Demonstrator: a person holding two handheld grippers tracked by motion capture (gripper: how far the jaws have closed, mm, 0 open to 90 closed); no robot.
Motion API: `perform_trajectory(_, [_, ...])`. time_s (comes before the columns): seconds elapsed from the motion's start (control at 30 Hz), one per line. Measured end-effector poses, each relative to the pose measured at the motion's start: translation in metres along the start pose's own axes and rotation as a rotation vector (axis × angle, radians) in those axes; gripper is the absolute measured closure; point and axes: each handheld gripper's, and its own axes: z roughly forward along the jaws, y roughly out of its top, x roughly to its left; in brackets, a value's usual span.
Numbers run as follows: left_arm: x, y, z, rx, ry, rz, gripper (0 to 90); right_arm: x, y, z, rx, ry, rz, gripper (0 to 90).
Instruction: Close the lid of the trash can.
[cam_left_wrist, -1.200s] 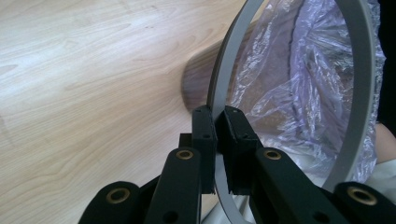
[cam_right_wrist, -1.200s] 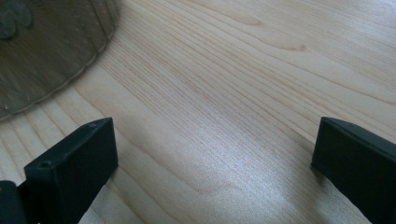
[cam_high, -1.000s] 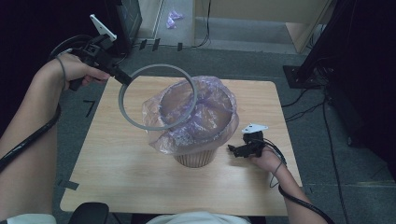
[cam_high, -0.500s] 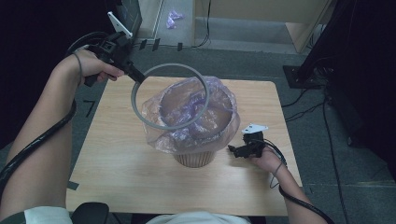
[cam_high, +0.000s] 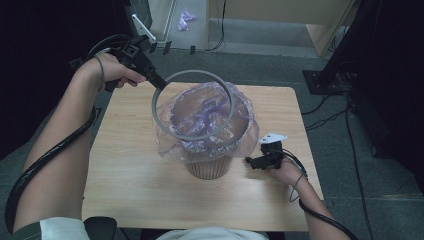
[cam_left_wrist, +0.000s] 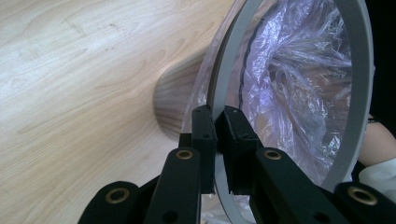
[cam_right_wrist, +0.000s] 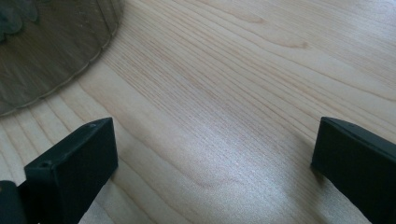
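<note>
A wooden bin (cam_high: 207, 167) stands mid-table, lined with a clear purple plastic bag (cam_high: 210, 112) whose edge folds over the rim. My left gripper (cam_high: 159, 84) is shut on the rim of a grey ring (cam_high: 232, 107), which it holds tilted over the bin's mouth. In the left gripper view the jaws (cam_left_wrist: 217, 121) pinch the thin ring (cam_left_wrist: 355, 70), with the bag (cam_left_wrist: 299, 79) behind it and the bin (cam_left_wrist: 175, 100) below. My right gripper (cam_high: 252, 162) rests on the table just right of the bin, open (cam_right_wrist: 212, 140) with bare wood between its jaws.
The light wooden table (cam_high: 130, 165) has free surface left of and in front of the bin. Cables and a black stand base (cam_high: 325, 80) lie on the floor at the right. A purple scrap (cam_high: 186, 17) lies on the floor far back.
My left gripper has carried the ring to the right, from beside the bin's left edge to over its mouth. The right gripper has stayed put.
</note>
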Motion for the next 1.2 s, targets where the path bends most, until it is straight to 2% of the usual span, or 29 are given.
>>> perform_trajectory(0.37, [-0.013,0.011,0.013,0.014,-0.019,0.028,84.1,0.000,0.000,0.000,0.001,-0.001,-0.001,0.0])
perform_trajectory(0.67, [-0.017,0.016,0.023,0.023,0.008,0.047,83.8,0.000,0.000,0.000,0.002,0.000,-0.003,0.0])
perform_trajectory(0.93, [-0.024,0.020,0.035,0.016,-0.019,0.107,83.8,0.000,0.000,0.000,0.002,0.000,-0.001,0.0])
perform_trajectory(1.2, [-0.029,0.018,0.042,-0.004,-0.022,0.153,83.3,0.000,0.000,0.000,0.002,0.000,-0.002,0.0])
